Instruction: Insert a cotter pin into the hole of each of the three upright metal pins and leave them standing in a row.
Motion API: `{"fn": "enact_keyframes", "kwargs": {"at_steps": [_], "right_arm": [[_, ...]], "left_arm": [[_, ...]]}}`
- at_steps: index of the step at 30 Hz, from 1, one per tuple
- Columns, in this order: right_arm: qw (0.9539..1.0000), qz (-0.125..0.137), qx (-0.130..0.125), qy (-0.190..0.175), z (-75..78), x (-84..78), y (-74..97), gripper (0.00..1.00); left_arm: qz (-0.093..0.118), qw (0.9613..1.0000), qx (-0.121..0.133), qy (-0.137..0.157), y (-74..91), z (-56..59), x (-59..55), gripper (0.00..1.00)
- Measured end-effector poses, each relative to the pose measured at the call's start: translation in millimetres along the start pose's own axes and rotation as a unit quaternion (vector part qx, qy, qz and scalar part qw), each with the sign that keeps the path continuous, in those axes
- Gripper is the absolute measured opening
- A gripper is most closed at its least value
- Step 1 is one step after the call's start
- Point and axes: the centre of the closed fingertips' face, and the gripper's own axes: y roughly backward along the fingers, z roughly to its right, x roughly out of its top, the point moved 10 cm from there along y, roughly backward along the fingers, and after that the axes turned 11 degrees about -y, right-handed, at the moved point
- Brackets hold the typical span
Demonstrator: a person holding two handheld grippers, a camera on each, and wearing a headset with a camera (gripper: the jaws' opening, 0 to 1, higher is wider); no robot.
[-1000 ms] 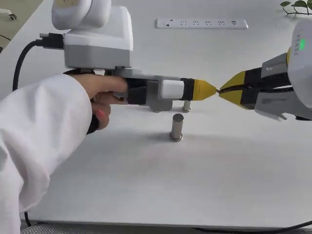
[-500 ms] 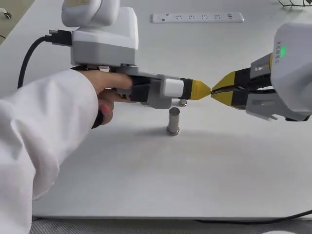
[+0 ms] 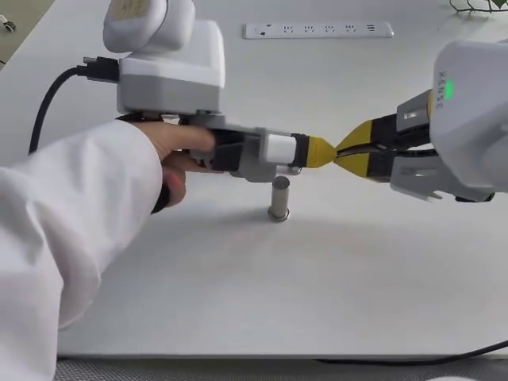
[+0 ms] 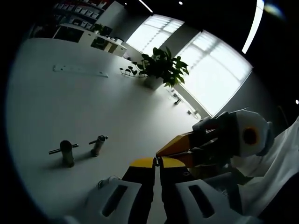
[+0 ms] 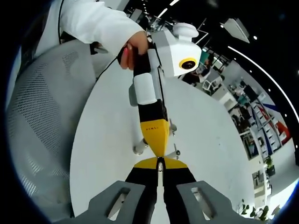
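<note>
Above the white table (image 3: 238,302), my left gripper (image 3: 332,152) and right gripper (image 3: 340,152) meet tip to tip. The right one (image 5: 160,164) is shut on a thin cotter pin, mostly hidden between the yellow tips. The left jaws (image 4: 157,162) are shut and touch its end. One plain upright metal pin (image 3: 279,198) stands just below the left gripper. In the left gripper view, two more upright pins (image 4: 67,153) (image 4: 98,145) stand side by side, each with a cotter pin through it.
A white power strip (image 3: 317,30) lies at the table's far edge, and a potted plant (image 4: 161,67) stands farther back. A black cable (image 3: 44,103) runs from the left gripper off the table's left side. The front edge (image 3: 238,355) is near.
The right gripper has moved left and the left gripper slightly right, closing the gap so the tips now touch. The head camera has also shifted a little.
</note>
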Motion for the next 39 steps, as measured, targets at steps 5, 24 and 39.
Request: {"fn": "enact_keyframes", "kwargs": {"at_steps": [5,24,39], "right_arm": [[1.0,0.002,0.003,0.001,-1.2,3.0,1.0,0.0],[0.9976,0.016,0.031,-0.06,-2.5,-1.6,-4.5,0.07],[0.9287,0.093,0.163,-0.32,-6.2,-23.9,-10.4,0.18]], "left_arm": [[0.002,0.9996,-0.005,0.028,3.8,-2.6,-0.9,0.01],[-0.012,0.9997,-0.002,0.019,12.6,-5.1,-7.0,0.0],[-0.01,0.9834,-0.023,-0.18,29.0,11.0,-7.4,0.0]]}}
